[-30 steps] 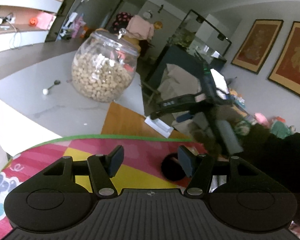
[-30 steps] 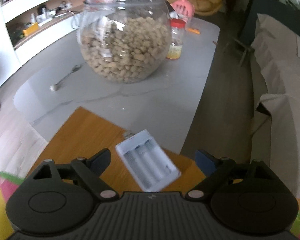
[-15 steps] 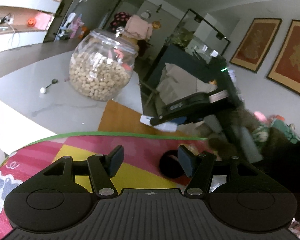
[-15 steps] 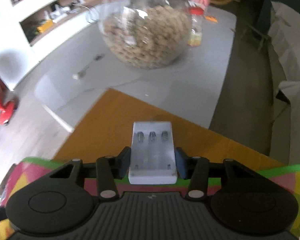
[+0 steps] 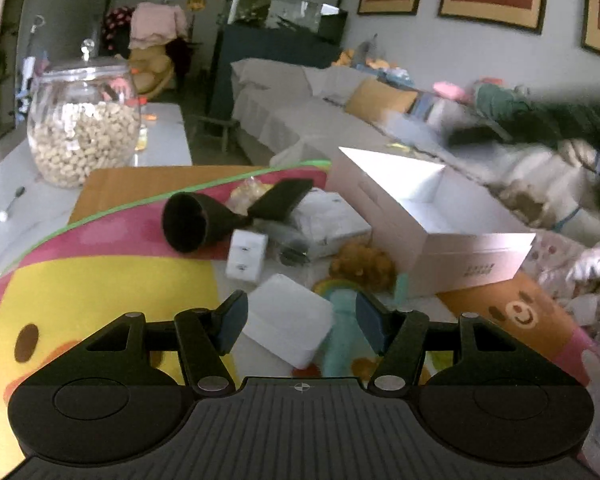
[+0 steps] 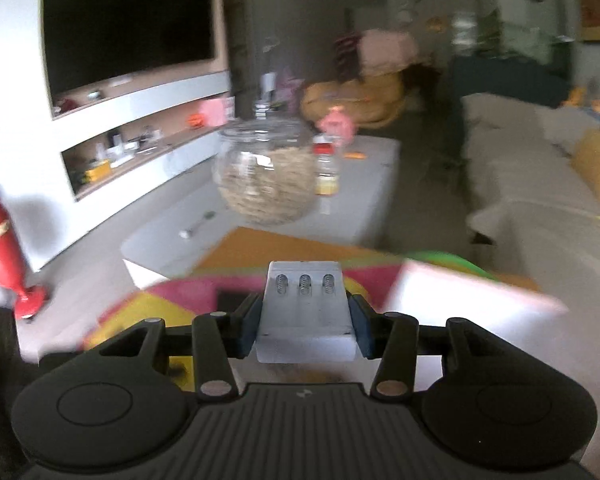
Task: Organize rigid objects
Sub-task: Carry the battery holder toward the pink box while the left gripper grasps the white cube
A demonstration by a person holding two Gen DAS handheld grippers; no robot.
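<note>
My right gripper (image 6: 304,330) is shut on a white battery charger (image 6: 304,308) with three spring slots, held up above the colourful play mat (image 6: 172,300); its pads press on both sides. A blurred white open box (image 6: 460,300) lies just right of it. My left gripper (image 5: 300,322) is open, low over the mat (image 5: 100,280), with a white square container (image 5: 288,320) just ahead between its fingers, untouched. Beyond lie a white plug adapter (image 5: 246,256), a black funnel-shaped piece (image 5: 188,222) and the open box (image 5: 432,216).
A glass jar of nuts (image 5: 82,136) and a spoon (image 5: 12,204) sit on the grey low table (image 5: 164,148). An orange plush toy (image 5: 360,264) lies by the box. A sofa (image 5: 300,120) runs behind. A blurred dark sleeve (image 5: 548,124) crosses the upper right.
The right gripper closed on the charger, lifted it off the wooden board and swung over the mat. The left gripper swung right and rolled, now facing the pile and the white box.
</note>
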